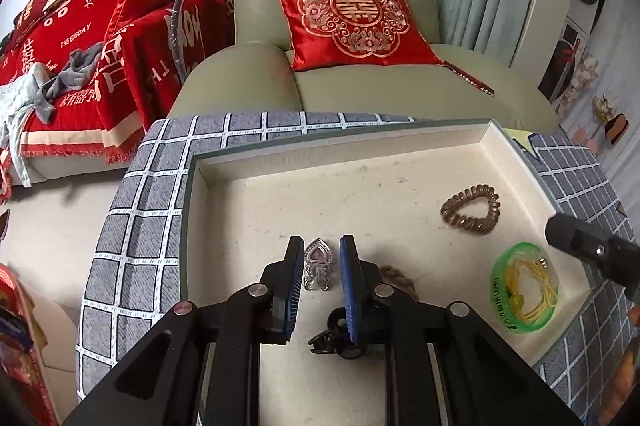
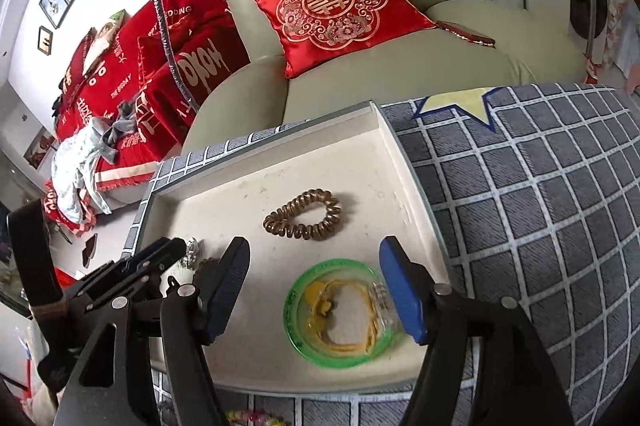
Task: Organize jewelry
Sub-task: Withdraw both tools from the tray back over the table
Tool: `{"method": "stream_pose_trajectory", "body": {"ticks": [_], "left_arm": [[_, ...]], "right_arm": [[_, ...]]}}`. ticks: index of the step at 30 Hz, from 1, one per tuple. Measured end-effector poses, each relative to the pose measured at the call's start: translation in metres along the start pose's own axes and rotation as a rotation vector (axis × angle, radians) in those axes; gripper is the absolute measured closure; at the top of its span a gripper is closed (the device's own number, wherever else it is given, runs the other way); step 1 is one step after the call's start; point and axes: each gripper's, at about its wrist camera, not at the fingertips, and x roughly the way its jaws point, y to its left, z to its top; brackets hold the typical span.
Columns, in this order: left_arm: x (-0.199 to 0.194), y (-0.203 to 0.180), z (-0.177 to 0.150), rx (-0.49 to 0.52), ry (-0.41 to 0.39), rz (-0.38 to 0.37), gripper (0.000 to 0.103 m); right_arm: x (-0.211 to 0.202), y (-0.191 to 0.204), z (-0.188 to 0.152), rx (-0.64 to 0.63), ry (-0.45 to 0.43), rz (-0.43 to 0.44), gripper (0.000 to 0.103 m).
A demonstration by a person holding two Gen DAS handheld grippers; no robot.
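A shallow white tray [image 1: 400,142] [image 2: 404,154] lies on a checked grey cloth. In it lie a silver heart-shaped hair clip [image 1: 317,268], a bronze spiral hair tie [image 1: 472,211] [image 2: 305,215], a round green case with a yellow cord inside [image 1: 524,293] [image 2: 340,312], a black claw clip [image 1: 336,340] and a brown braided tie [image 1: 400,278]. My left gripper [image 1: 321,246] is open, its fingers on either side of the silver clip without touching it. My right gripper [image 2: 314,248] is open wide, just above the green case. The left gripper [image 2: 160,258] shows in the right wrist view.
A pale green armchair [image 1: 360,86] with a red embroidered cushion [image 1: 352,18] stands just behind the table. A sofa with a red blanket [image 1: 80,66] is at the left. The checked cloth [image 2: 540,206] stretches to the right of the tray.
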Motion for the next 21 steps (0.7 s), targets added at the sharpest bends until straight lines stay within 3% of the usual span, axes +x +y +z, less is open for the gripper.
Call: {"method": "stream_pose_trajectory", "body": {"ticks": [4,5,6,8,12,15,21], "left_arm": [[-0.011,-0.001,0.003,-0.018,-0.024,-0.029,0.069],[-0.014,-0.002,0.004,-0.020,-0.027,-0.034,0.040],[-0.017,-0.002,0.004,-0.024,-0.031,-0.032,0.000],[-0.029,-0.002,0.002,-0.029,-0.086,-0.010,0.000],[-0.046,-0.004,-0.002,0.019,-0.109,-0.005,0.000],[-0.066,-0.001,-0.010,0.045,-0.131,0.012,0.000],[-0.103,0.005,-0.046,0.092,-0.135,0.006,0.000]], "right_arm": [[-0.009,-0.003,-0.005,0.006,-0.005,0.000,0.026],[-0.012,-0.003,-0.007,0.009,-0.007,0.003,0.024],[-0.014,-0.004,-0.008,0.010,-0.007,0.004,0.024],[-0.020,-0.006,-0.012,0.020,-0.009,0.009,0.024],[-0.034,-0.008,-0.019,0.028,-0.020,0.031,0.020],[-0.049,-0.006,-0.027,0.029,-0.040,0.066,0.000],[-0.087,-0.001,-0.050,0.021,-0.124,0.104,0.000]]}}
